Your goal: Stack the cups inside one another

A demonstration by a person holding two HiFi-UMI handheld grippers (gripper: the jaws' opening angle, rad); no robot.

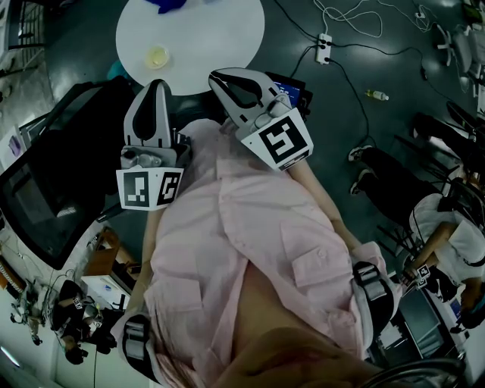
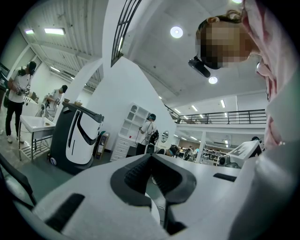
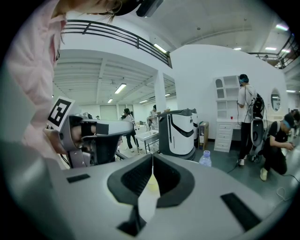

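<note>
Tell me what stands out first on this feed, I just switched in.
The pink shirt fills the head view, with the left gripper and right gripper held before it, both shut and empty. Beyond their tips, at the top, a round white table bears a small yellowish cup and something blue at its far edge.

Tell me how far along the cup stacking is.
Done: unclear; one yellowish cup sits on the white round table, and whether others nest inside it can't be told. In hand: nothing; left tongs and right tongs are both shut, empty, held near the chest, off the table. Left: unclear; a cut-off blue thing at the table's edge may be another.
</note>
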